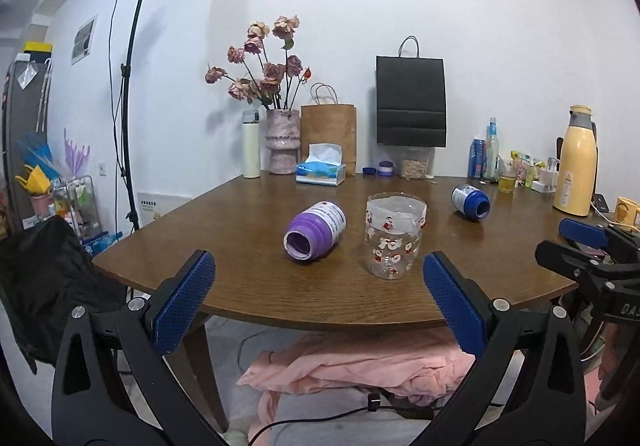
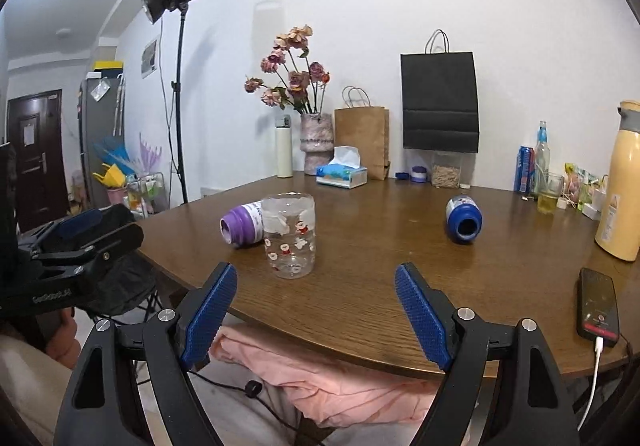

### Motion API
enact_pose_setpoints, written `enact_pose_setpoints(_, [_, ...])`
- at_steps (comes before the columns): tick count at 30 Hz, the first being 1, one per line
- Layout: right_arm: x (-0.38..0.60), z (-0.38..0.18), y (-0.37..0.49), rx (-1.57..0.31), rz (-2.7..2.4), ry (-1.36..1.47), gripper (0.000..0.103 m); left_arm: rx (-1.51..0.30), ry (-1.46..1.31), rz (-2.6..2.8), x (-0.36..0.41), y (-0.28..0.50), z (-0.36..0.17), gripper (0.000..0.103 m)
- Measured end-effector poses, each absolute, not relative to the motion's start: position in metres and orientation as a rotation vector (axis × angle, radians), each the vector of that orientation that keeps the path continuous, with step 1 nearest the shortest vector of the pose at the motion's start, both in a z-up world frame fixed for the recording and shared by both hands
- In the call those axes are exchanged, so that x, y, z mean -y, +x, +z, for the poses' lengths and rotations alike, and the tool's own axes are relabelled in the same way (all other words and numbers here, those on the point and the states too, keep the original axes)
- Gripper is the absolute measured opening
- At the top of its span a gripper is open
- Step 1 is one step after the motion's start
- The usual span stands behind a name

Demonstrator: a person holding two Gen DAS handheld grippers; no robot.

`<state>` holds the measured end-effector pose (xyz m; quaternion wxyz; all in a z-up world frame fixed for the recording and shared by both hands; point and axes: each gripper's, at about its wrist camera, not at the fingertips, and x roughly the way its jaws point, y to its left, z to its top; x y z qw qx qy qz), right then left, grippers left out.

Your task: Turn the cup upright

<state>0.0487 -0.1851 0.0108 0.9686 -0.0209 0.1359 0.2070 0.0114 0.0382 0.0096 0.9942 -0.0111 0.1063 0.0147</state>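
A clear plastic cup (image 1: 394,236) with red and white Santa prints stands upright on the brown table (image 1: 248,213); it also shows in the right wrist view (image 2: 289,236). A purple cup (image 1: 315,230) lies on its side just left of it, mouth toward me, and shows behind the clear cup in the right wrist view (image 2: 241,224). A blue cup (image 1: 471,202) lies on its side at the right, also in the right wrist view (image 2: 463,219). My left gripper (image 1: 319,274) is open and empty at the table's front edge. My right gripper (image 2: 316,286) is open and empty there too.
Along the back wall stand a vase of dried roses (image 1: 282,139), a white flask (image 1: 251,143), a tissue box (image 1: 321,170), paper bags (image 1: 411,101) and bottles. A yellow thermos (image 2: 620,181) and a phone (image 2: 598,306) are at the right. Pink cloth (image 1: 352,370) lies under the table.
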Motion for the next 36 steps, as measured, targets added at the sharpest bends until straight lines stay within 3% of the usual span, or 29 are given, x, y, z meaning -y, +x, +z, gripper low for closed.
enact_pose_setpoints(36, [0.1876, 0.0142, 0.0438, -0.240, 0.410, -0.041, 0.086, -0.180, -0.030, 0.036, -0.0399, 0.0117, 0.0185, 0.103])
